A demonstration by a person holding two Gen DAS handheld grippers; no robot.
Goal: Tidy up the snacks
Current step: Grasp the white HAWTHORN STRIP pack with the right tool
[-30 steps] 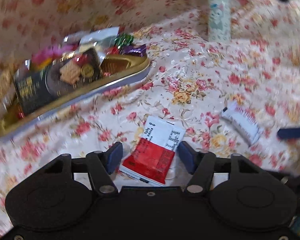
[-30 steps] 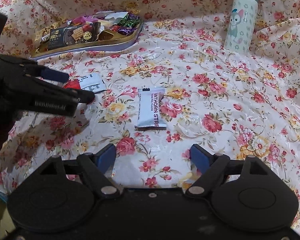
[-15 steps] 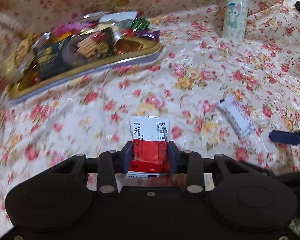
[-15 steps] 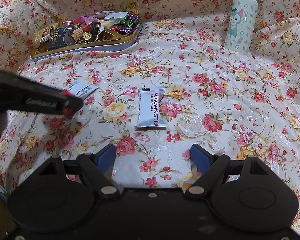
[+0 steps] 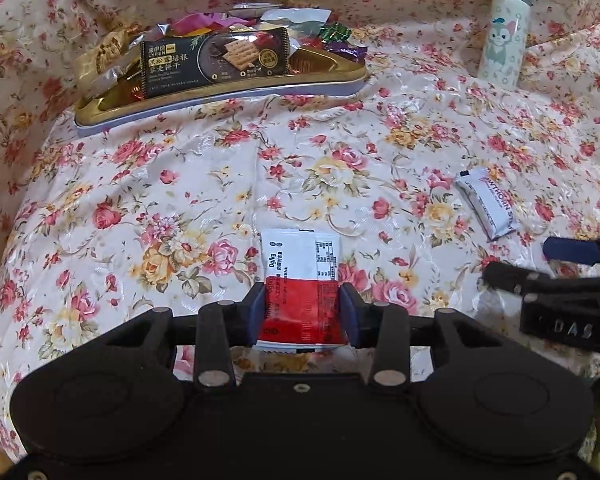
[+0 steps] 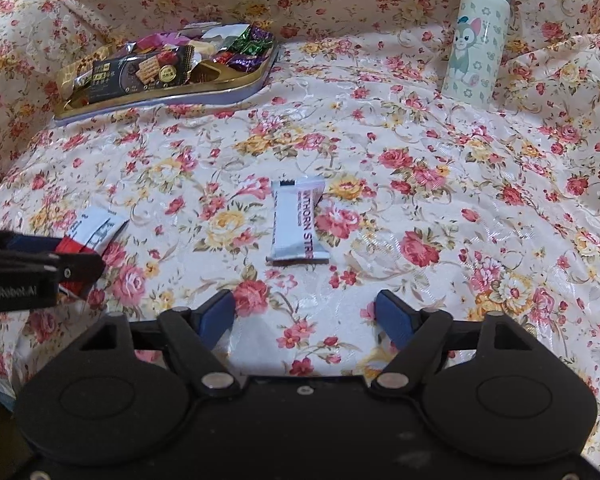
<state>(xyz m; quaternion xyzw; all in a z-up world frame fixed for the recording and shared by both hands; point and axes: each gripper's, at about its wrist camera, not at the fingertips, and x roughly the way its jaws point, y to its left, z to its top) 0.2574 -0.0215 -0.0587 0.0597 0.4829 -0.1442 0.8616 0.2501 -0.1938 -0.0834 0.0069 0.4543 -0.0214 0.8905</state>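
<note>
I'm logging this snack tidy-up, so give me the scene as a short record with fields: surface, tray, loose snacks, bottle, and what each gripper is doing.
surface: floral cloth
tray: gold tray, far left, piled with snacks
red packet: clamped in left gripper, jaws just eased slightly wider
white bar: flat on cloth, ahead of right gripper
right gripper: open, nothing between the jaws, which were just closing
bottle: upright, far right
</note>
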